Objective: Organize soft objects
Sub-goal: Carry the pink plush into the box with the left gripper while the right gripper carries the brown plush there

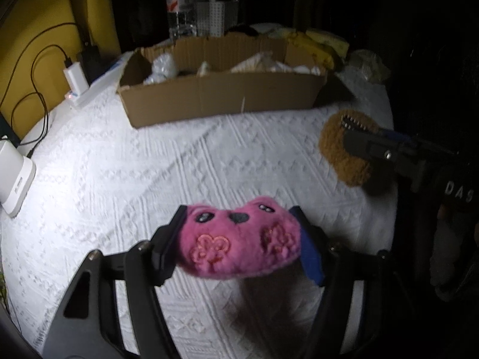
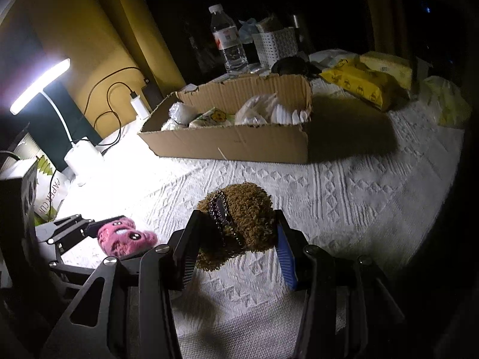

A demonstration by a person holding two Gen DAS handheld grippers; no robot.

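Note:
My left gripper (image 1: 238, 220) is shut on a pink plush toy (image 1: 239, 239) with embroidered flowers and holds it above the white bedspread (image 1: 149, 164). It also shows in the right wrist view (image 2: 125, 237) at the lower left. My right gripper (image 2: 236, 221) is shut on a brown fuzzy plush (image 2: 239, 218) with a metal chain, held above the bedspread. The brown plush also shows in the left wrist view (image 1: 338, 146) at the right. An open cardboard box (image 1: 221, 95) holding white soft items lies ahead; in the right wrist view the box (image 2: 233, 143) is beyond the brown plush.
A water bottle (image 2: 229, 42) and a white basket (image 2: 277, 45) stand behind the box. Yellow packs (image 2: 362, 83) lie at the back right. A lit desk lamp (image 2: 42, 86), a charger (image 2: 139, 104) and cables are at the left. The surroundings are dark.

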